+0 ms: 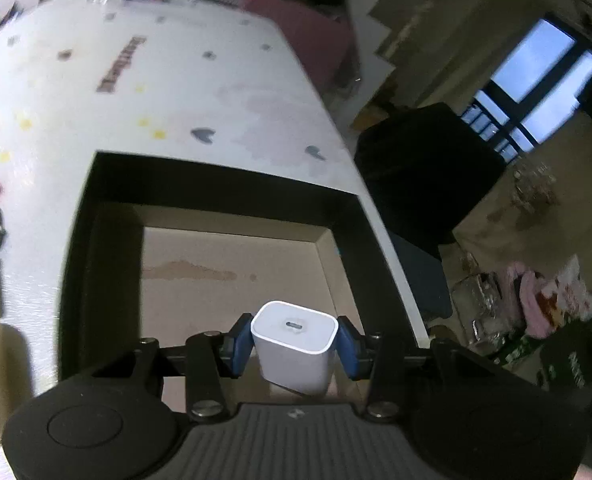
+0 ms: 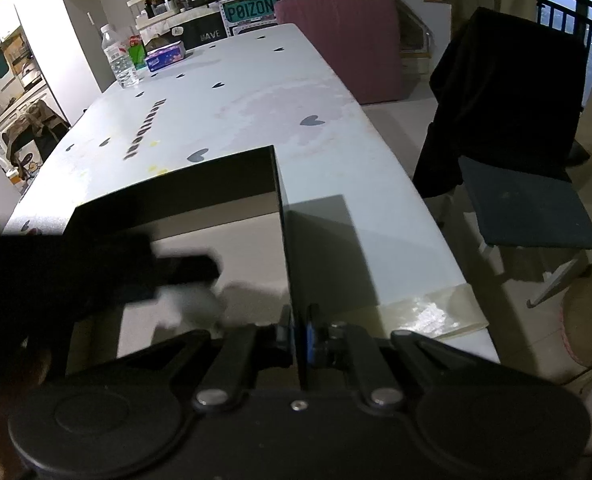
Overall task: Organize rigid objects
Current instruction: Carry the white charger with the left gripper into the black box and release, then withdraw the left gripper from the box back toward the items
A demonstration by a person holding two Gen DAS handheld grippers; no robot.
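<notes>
The left gripper (image 1: 294, 344) clamps a white USB charger cube (image 1: 294, 346) above an otherwise empty black box (image 1: 216, 184) on the table (image 1: 176, 80). The right gripper (image 2: 297, 330) pinches the box's side wall, steadying it. The charger is not yet set down; releasing it remains.

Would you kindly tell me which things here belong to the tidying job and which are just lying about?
Part of the job:
- white charger, held in the left tool above the box
- black box, its wall pinched by the right tool

Just lying about:
- water bottle
- tissue pack
- dark chair
</notes>
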